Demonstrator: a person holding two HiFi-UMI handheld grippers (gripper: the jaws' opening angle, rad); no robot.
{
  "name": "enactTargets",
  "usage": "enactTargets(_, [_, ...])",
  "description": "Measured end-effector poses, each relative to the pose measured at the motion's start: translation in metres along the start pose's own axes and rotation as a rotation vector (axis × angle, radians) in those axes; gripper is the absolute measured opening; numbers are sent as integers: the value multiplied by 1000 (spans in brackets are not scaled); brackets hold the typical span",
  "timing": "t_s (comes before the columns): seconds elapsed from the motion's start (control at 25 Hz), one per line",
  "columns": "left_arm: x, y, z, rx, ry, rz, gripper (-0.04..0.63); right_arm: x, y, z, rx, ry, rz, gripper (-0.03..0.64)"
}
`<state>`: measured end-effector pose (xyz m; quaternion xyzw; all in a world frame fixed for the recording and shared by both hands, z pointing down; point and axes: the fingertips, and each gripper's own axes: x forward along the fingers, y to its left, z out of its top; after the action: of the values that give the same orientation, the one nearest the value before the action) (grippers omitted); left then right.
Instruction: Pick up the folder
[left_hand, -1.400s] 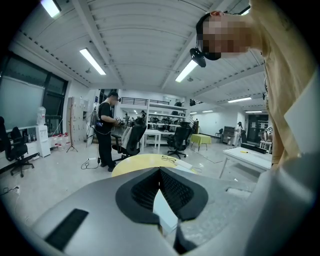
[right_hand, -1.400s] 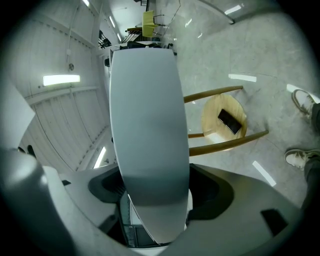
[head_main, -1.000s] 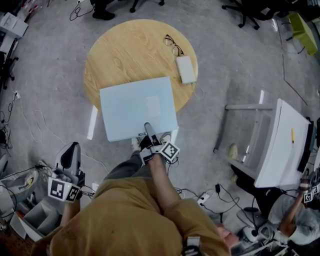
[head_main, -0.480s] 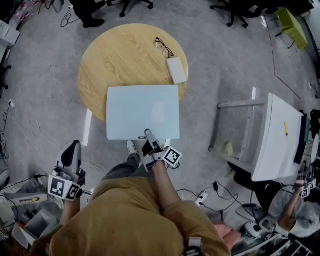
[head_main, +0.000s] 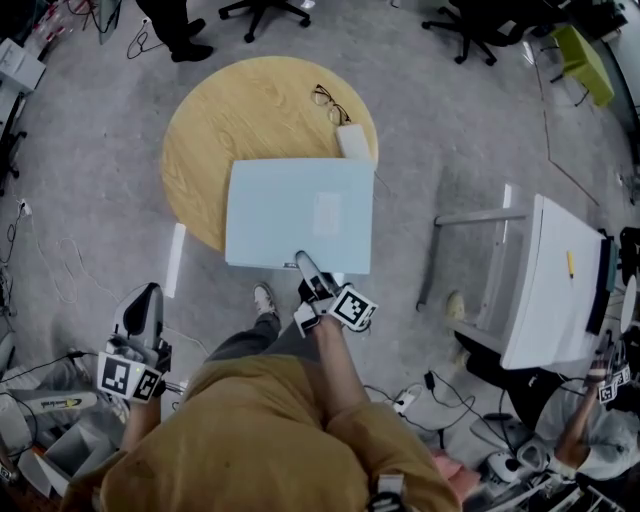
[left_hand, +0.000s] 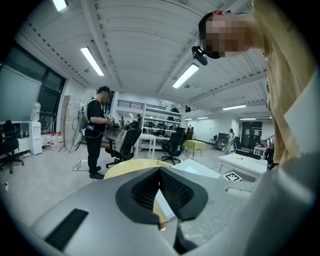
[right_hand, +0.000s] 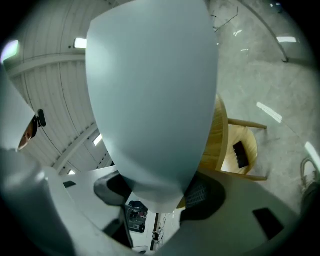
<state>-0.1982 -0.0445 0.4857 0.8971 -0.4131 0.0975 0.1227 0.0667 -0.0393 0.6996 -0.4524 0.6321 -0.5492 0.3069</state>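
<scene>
The pale blue folder hangs flat above the near edge of the round wooden table. My right gripper has the folder's near edge between its jaws, which are closing further on it. In the right gripper view the folder fills the frame from between the pads, and the table shows behind it. My left gripper is held low at my left side, away from the folder, its jaws together and empty. In the left gripper view the folder shows beyond the closed tips.
Glasses and a small white case lie on the table's far right. A white desk stands to the right, office chairs at the back. A person stands beyond the table. Cables and boxes litter the floor at the left.
The folder has come up off the table and shifted right, turning squarer to me. My right gripper rose and rolled with it. The left gripper stayed put.
</scene>
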Motion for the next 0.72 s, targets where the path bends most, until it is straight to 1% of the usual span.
enactTargets(0.16, [1, -4, 4, -4, -23, 9, 3, 2, 29, 8, -23, 10, 68, 267])
enactTargets(0.24, [3, -5, 9, -5, -41, 14, 3, 6, 50, 16, -53, 16, 108, 267])
enactTargets(0.4, [7, -9, 21, -9, -84, 31, 3, 12, 101, 38, -106, 17, 197, 267])
enactTargets(0.6, [13, -6, 40, -9, -146, 56, 3, 25, 179, 72, -151, -21, 349, 267])
enactTargets(0.72, [14, -14, 49, 1, -184, 78, 3, 21, 215, 94, -188, -50, 401, 267])
